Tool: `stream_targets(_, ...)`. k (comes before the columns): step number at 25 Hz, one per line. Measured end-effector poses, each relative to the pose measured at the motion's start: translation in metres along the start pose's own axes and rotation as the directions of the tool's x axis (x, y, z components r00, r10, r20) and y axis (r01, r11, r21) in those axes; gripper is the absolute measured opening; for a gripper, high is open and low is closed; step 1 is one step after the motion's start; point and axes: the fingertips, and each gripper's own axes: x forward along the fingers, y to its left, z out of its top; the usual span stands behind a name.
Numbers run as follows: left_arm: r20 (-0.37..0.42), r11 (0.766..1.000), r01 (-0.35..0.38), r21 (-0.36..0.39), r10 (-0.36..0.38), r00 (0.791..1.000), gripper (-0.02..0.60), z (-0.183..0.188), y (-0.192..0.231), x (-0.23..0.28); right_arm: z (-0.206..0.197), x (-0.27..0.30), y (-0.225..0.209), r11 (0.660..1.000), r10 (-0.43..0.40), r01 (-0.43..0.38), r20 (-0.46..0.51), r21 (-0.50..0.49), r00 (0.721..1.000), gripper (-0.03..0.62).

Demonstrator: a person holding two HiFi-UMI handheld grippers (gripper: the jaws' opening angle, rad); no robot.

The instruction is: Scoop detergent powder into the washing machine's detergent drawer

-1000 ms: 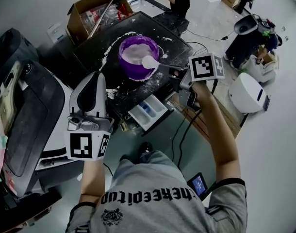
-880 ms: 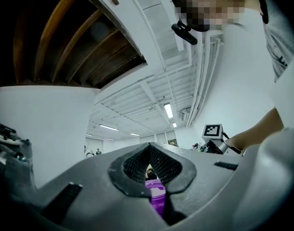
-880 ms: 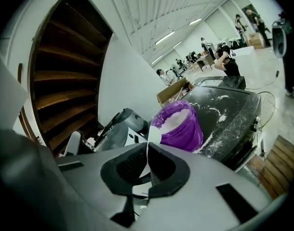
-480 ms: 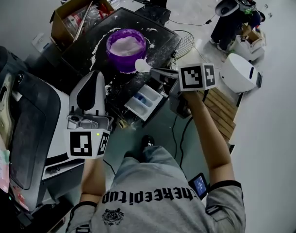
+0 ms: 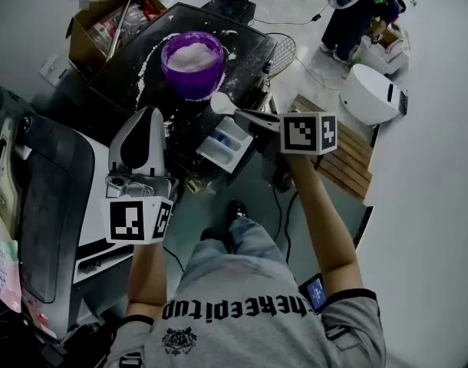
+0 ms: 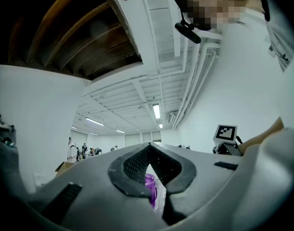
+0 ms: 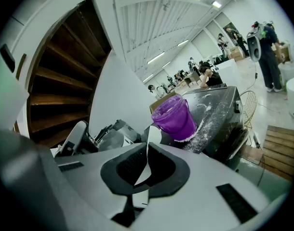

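A purple tub [image 5: 192,60] full of white powder stands on the dark, powder-strewn top of the washing machine [image 5: 245,48]. Below it the white detergent drawer [image 5: 226,146] is pulled out. My right gripper [image 5: 253,119] is shut on the handle of a white scoop [image 5: 221,104], whose loaded bowl hangs between tub and drawer. In the right gripper view the scoop [image 7: 149,138] stands edge-on between the jaws of the right gripper [image 7: 146,150], with the tub [image 7: 175,117] beyond. My left gripper [image 5: 148,115] is shut and empty, left of the drawer; the left gripper [image 6: 149,150] points at the tub [image 6: 152,189].
An open cardboard box [image 5: 103,21] sits behind the machine at the left. A black appliance [image 5: 34,198] fills the left side. A white round device [image 5: 372,94], wooden slats [image 5: 337,159] and cables lie on the floor at the right. People stand at the back.
My right gripper has carried the loaded scoop out of the purple tub and down toward the drawer. The left gripper has stayed put.
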Motion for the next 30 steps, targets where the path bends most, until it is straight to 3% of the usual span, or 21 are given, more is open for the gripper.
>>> stream_targets(16, -0.043, 0.998, 0.055, -0.018, -0.055, 0.998, 0.003, -0.017, -0.015, -0.035, -0.081, -0.012, -0.028, 0.989, -0.089, 0.075, 0.104, 0.126, 0.991, 0.006)
stream_targets(23, -0.068, 0.998, 0.054, -0.017, -0.055, 0.996, 0.003, -0.025, -0.015, -0.047, -0.118, -0.005, -0.053, 0.983, -0.170, 0.163, 0.084, 0.085, 0.982, 0.006)
stream_targets(30, -0.089, 0.999, 0.044, -0.020, -0.046, 0.995, 0.003, -0.034, -0.013, -0.059, -0.144, 0.003, -0.071, 0.963, -0.267, 0.268, 0.046, -0.035, 0.963, 0.006)
